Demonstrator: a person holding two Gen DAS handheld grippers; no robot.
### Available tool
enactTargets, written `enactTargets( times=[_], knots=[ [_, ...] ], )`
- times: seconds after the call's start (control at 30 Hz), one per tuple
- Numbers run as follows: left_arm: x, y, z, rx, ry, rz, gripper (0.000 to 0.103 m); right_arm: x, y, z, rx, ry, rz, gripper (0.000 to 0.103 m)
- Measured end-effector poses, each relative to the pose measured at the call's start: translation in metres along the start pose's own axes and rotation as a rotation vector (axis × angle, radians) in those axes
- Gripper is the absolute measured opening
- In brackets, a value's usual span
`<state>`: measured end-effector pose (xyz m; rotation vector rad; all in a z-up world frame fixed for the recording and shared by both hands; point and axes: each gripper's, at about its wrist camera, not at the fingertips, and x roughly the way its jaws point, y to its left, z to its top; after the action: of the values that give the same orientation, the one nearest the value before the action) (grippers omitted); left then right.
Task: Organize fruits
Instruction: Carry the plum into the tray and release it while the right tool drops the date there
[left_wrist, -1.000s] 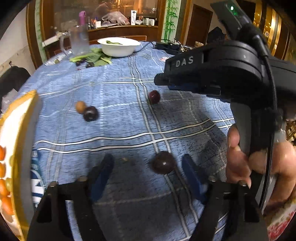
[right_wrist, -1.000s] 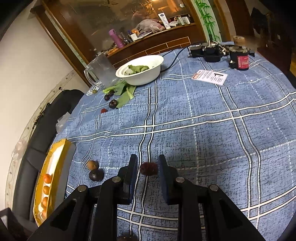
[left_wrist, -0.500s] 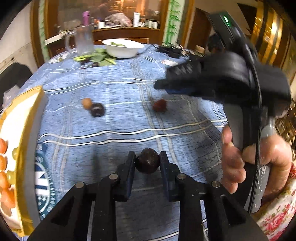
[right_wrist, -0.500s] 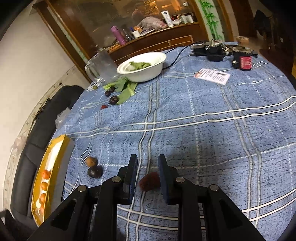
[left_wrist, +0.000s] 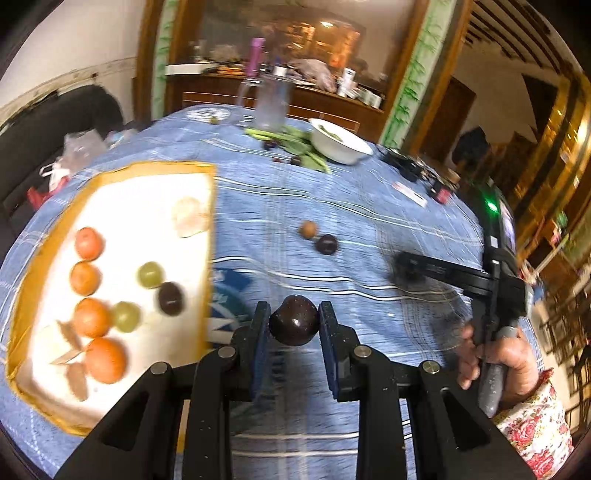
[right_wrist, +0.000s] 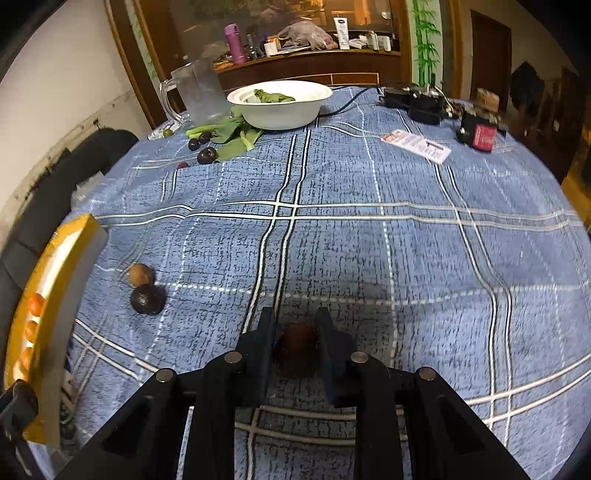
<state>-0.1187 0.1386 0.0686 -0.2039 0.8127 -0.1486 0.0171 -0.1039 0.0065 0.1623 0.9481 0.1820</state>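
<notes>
Between clamped left tongs (left_wrist: 294, 325), glossy dark plum (left_wrist: 294, 322) (right tongs (right_wrist: 295, 341) around blurred reddish fruit (right_wrist: 296, 349))

I count in the tray (left_wrist: 207, 173): four oranges (left_wrist: 88, 242), two green grapes (left_wrist: 150, 274), one dark plum (left_wrist: 170, 298). On the cloth (right_wrist: 369, 240): one brown fruit (left_wrist: 307, 229), one plum. One fruit in each gripper. One bowl (right_wrist: 280, 101), one jug (right_wrist: 199, 92).

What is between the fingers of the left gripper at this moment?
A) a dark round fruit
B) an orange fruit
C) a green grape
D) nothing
A: in the left wrist view, the left gripper has its fingers pressed on both sides of a dark round fruit.
</notes>
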Motion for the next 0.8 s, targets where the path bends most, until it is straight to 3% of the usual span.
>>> enactTargets(
  times=[0.27, 0.47, 0.6, 0.8],
  knots=[
    [-0.032, 0.066, 0.008, -0.102, -0.062, 0.067, 0.025, -0.027, 0.019, -0.006, 0.044, 0.029, 0.135, 0.022],
    [-0.038, 0.114, 0.023, -0.146, -0.044, 0.140, 0.025, -0.050, 0.091, 0.000, -0.043, 0.028, 0.302, 0.022],
    [-0.025, 0.145, 0.040, -0.187, -0.014, 0.170, 0.025, -0.047, 0.146, 0.001, -0.089, 0.078, 0.430, 0.022],
    [0.008, 0.162, 0.056, -0.211, 0.045, 0.159, 0.026, -0.021, 0.227, -0.007, -0.216, 0.128, 0.424, 0.023]
  ],
)
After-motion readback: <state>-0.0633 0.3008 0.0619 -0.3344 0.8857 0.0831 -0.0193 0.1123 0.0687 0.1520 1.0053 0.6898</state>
